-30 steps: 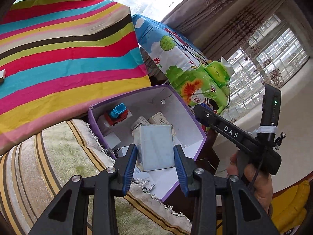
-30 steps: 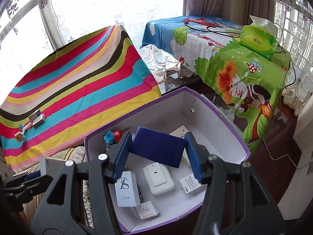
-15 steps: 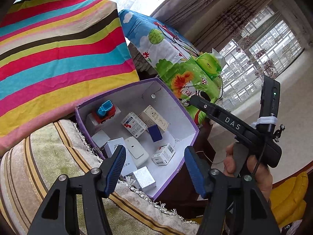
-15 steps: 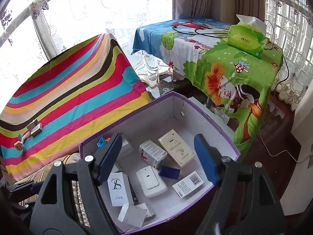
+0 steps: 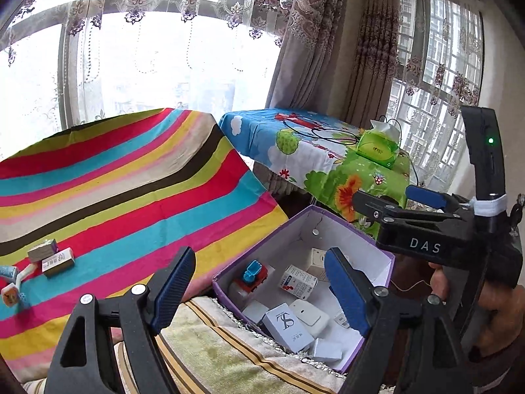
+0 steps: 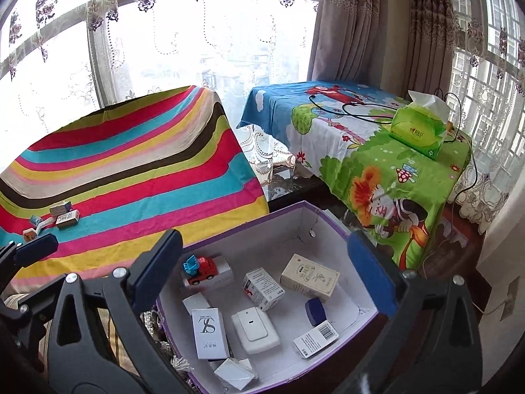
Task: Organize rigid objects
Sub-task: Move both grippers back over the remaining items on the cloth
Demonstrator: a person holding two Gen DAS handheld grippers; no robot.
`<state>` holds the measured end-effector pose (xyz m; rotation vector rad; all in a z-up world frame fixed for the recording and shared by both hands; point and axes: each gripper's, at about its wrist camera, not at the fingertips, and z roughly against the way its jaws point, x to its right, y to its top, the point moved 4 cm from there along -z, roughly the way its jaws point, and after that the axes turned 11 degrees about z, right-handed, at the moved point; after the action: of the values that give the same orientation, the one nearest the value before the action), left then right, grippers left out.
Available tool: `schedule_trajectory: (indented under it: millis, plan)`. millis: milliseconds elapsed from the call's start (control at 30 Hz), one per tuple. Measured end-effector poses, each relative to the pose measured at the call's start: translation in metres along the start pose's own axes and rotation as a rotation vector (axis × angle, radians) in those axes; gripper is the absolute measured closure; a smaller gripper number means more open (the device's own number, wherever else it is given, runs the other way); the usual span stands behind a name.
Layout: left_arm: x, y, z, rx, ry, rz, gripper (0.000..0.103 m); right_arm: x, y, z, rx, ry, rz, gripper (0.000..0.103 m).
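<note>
I see the purple box [image 6: 331, 226], white inside, open at lower centre of my right view. Inside lie a toy truck [image 6: 199, 268], a beige carton [image 6: 309, 279], a white "SZ" carton [image 6: 210, 332], a white device [image 6: 255, 329] and a navy case [image 6: 315, 311]. Small boxes [image 6: 65, 216] remain on the striped cloth, left.

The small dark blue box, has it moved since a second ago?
Yes. The dark blue box has left the right gripper, whose jaws are now open, and lies on the floor of the purple box, beside the barcode box.
</note>
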<state>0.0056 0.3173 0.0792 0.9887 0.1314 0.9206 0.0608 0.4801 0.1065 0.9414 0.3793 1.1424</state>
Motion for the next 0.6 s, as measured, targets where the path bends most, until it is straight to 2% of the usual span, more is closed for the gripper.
schedule_trajectory:
  millis: [167, 267, 400, 533, 600]
  plan:
    - [-0.026, 0.007, 0.004, -0.029, 0.028, 0.0, 0.021, -0.028, 0.01, 0.009, 0.049, 0.005, 0.101, 0.001]
    - [-0.045, 0.012, 0.009, -0.025, 0.036, 0.014, 0.021, -0.047, 0.015, 0.008, 0.025, 0.03, 0.159, 0.001]
    - [-0.072, 0.022, 0.014, -0.025, 0.058, 0.034, 0.021, -0.067, 0.017, 0.008, 0.024, 0.131, 0.163, 0.001]
    - [-0.116, 0.03, 0.014, -0.021, 0.108, 0.091, 0.022, -0.091, 0.021, 0.008, 0.016, 0.182, 0.197, 0.001]
    - [-0.141, 0.033, 0.017, 0.001, 0.154, 0.116, 0.027, -0.103, 0.024, 0.008, 0.014, 0.21, 0.205, 0.001]
